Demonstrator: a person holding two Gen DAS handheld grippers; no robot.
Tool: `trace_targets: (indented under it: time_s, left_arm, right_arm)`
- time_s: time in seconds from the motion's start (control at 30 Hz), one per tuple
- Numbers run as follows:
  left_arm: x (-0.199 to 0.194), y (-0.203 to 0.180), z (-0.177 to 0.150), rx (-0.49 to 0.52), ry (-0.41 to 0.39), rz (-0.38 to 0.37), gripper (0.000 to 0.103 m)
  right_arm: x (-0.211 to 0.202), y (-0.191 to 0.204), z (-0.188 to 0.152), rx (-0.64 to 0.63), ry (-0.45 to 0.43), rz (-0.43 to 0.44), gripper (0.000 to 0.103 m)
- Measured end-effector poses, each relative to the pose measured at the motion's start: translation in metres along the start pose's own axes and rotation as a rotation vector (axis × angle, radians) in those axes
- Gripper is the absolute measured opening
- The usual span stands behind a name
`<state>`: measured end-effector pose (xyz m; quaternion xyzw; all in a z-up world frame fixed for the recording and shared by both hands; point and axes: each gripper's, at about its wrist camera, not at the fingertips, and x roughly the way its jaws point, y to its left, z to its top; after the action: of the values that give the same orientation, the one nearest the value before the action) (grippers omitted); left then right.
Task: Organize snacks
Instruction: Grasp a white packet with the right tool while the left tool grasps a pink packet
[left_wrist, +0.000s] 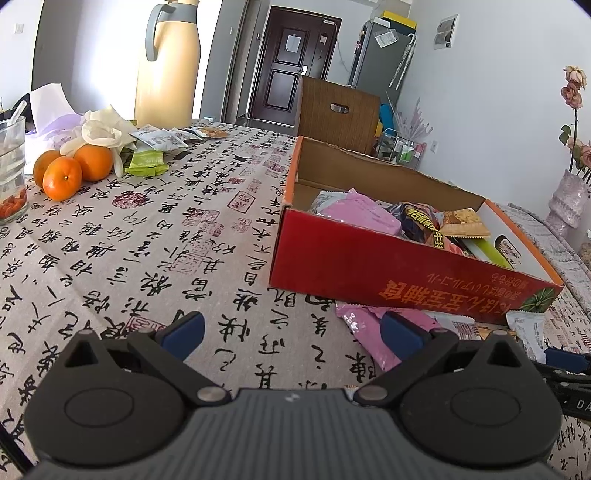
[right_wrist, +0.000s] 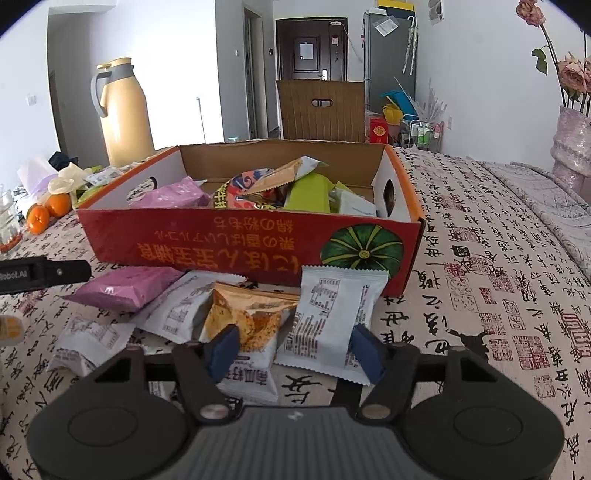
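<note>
A red cardboard box (right_wrist: 207, 243) stands on the table, with several snack packets in it; it also shows in the left wrist view (left_wrist: 388, 273). Loose packets lie in front of it: a pink one (right_wrist: 125, 284), white ones (right_wrist: 332, 314) and an orange cracker packet (right_wrist: 251, 314). My right gripper (right_wrist: 293, 352) is open, low over the white and orange packets, holding nothing. My left gripper (left_wrist: 291, 336) is open and empty over the tablecloth, its right finger next to the pink packet (left_wrist: 369, 332).
Three oranges (left_wrist: 70, 170), a glass (left_wrist: 11, 173), a green packet (left_wrist: 146, 162) and more packets lie at the table's far left by a tall beige thermos (left_wrist: 170, 66). A chair back (right_wrist: 321, 110) stands behind the box. A vase (right_wrist: 572, 147) with flowers stands at the right.
</note>
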<state>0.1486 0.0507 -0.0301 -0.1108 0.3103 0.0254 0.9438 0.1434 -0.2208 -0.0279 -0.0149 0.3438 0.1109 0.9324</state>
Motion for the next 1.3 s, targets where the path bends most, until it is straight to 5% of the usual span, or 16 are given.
trace_targets:
  time_s: [0.2, 0.7, 0.9, 1.03, 1.3]
  left_arm:
    - [-0.001, -0.001, 0.0, 0.004, -0.001, 0.01, 0.103]
    - [-0.001, 0.0, 0.0, 0.004, -0.005, 0.027, 0.103]
    - [-0.001, 0.0, -0.001, 0.001, -0.003, 0.023, 0.103]
    - [0.0, -0.001, -0.001, 0.002, -0.001, 0.023, 0.103]
    - [0.001, -0.001, -0.001, 0.005, 0.003, 0.029, 0.103]
  right_arm:
    - [-0.005, -0.014, 0.0, 0.056, -0.004, -0.009, 0.017]
    - [-0.015, -0.027, 0.0, 0.097, -0.045, -0.032, 0.012]
    - [-0.016, -0.036, 0.003, 0.122, -0.057, -0.067, 0.017]
    - [-0.009, -0.039, 0.011, 0.163, -0.063, -0.062, 0.056]
    - [0.026, -0.016, 0.021, 0.122, 0.014, -0.061, 0.054]
